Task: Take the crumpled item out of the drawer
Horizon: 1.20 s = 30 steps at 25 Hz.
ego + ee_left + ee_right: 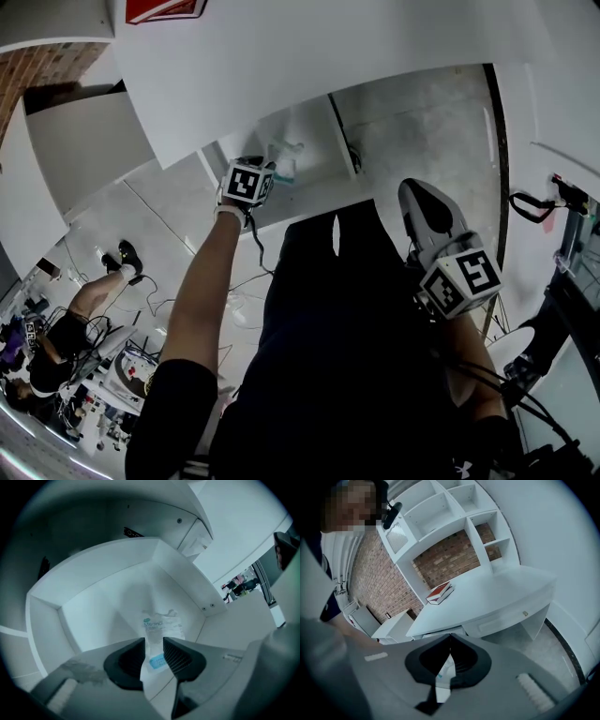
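Dark clothing (337, 375) on the person's body fills the lower middle of the head view, closest to the lens. At lower right the right gripper (414, 192) hangs over the pale floor (431, 112), its marker cube (461, 279) facing up. Its own view shows the jaws brought together at the tips. They grip nothing that can be made out, and only a pale sliver shows through the gap beneath them. Beyond them that view takes in the white desk (497, 592), stacked books (439, 593) on its top at centre frame, a brick wall (445, 559) and white shelves (436, 513) at the top.

Left of centre in the head view, a bare arm (202, 300) reaches up the frame to the left gripper (270, 171), which dips into the open white drawer (323, 141) under the desk edge. The crumpled packet (284, 157) lies inside that drawer, just right of the gripper's cube. In the left gripper view it is whitish with blue print and sits on the drawer floor near the right-hand wall, at centre frame. Its near end runs into the gap between the jaws. Those jaws stand apart, one pad on each side of the packet, without visibly pinching it. A second person (66, 328) sits at the lower left of the head view.
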Available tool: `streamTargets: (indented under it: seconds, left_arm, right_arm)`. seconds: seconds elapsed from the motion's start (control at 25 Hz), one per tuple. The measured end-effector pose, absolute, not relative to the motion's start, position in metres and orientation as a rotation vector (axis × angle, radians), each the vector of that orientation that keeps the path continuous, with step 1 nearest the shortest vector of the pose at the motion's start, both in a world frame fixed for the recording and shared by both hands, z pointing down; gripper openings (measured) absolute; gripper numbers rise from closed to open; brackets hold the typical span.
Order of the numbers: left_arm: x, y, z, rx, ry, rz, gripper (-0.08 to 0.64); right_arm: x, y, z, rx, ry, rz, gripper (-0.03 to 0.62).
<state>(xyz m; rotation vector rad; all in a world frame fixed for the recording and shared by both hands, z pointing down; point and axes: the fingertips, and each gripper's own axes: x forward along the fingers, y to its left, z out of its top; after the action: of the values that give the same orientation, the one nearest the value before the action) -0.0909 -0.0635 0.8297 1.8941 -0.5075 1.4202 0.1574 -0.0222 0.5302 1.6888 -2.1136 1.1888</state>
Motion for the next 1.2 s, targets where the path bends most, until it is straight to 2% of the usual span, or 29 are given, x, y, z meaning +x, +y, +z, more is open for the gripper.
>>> streamTargets:
  seconds: [0.28, 0.44, 0.56, 1.0, 1.2]
  left_arm:
    - [-0.087, -0.062, 0.853, 1.873, -0.492, 1.433, 0.129]
    - [-0.086, -0.063, 0.849, 1.903, -0.478, 1.454, 0.055]
    - [-0.090, -0.069, 0.839, 1.952, -0.505, 1.451, 0.029]
    - [-0.111, -0.066, 0.789, 1.936, -0.629, 1.214, 0.015]
    - [-0.117, -0.080, 0.737, 2.004, -0.739, 1.037, 0.015]
  right_arm:
    - [0.149, -0.018, 0.535, 1.675, -2.091, 1.190, 0.003]
    - [0.141, -0.020, 0.534, 1.655, -2.095, 1.188, 0.003]
    - [0.132, -0.026, 0.532, 1.630, -2.113, 1.183, 0.003]
    - [0.094, -0.051, 0.507, 1.517, -2.244, 1.095, 0.003]
    - [0.080, -0.064, 0.487, 1.472, -2.316, 1.032, 0.003]
